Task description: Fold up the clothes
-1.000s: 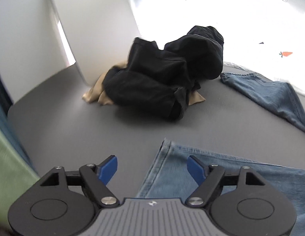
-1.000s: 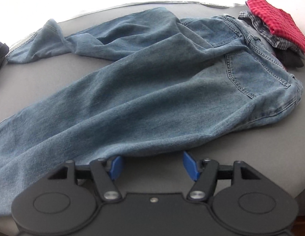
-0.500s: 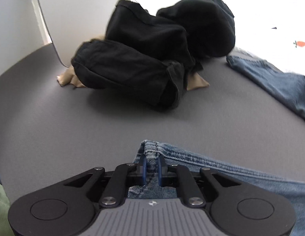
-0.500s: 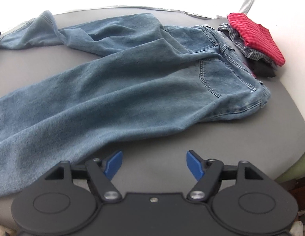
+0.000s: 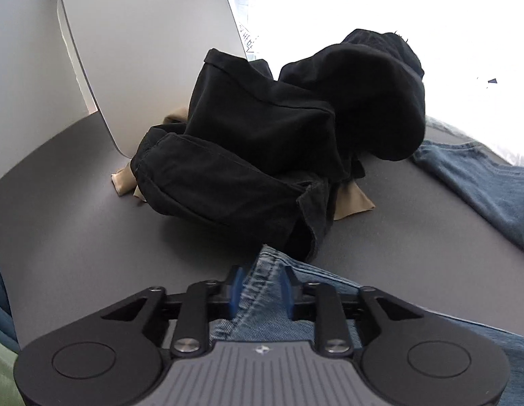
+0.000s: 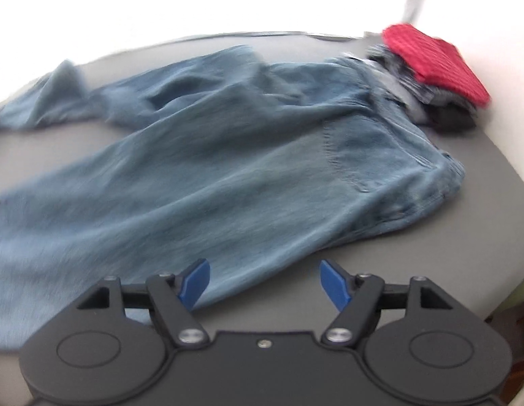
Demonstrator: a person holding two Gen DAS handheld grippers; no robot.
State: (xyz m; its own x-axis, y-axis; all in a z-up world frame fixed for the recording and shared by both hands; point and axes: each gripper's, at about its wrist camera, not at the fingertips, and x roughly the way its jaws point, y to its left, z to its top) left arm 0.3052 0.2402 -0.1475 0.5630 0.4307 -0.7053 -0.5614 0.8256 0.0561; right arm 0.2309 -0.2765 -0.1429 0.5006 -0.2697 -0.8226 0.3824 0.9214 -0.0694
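A pair of blue jeans [image 6: 234,169] lies spread across the grey table [image 6: 431,264], waistband to the right. My left gripper [image 5: 260,287] is shut on the hem of one jeans leg [image 5: 262,280] and holds it just above the table. The other leg's end [image 5: 478,186] lies at the right in the left wrist view. My right gripper [image 6: 265,282] is open and empty, over the near edge of the jeans, its left fingertip above the denim. The right wrist view is blurred.
A heap of black clothes [image 5: 278,142] on a tan garment [image 5: 349,199] lies just beyond the left gripper, beside a white curved panel [image 5: 143,40]. A stack of folded clothes with a red piece on top [image 6: 434,64] sits by the jeans' waistband. The table's rim runs at the right [image 6: 505,203].
My left gripper closed on the jeans hem and carried it toward the black heap. My right gripper stayed open and shifted along the jeans' near edge.
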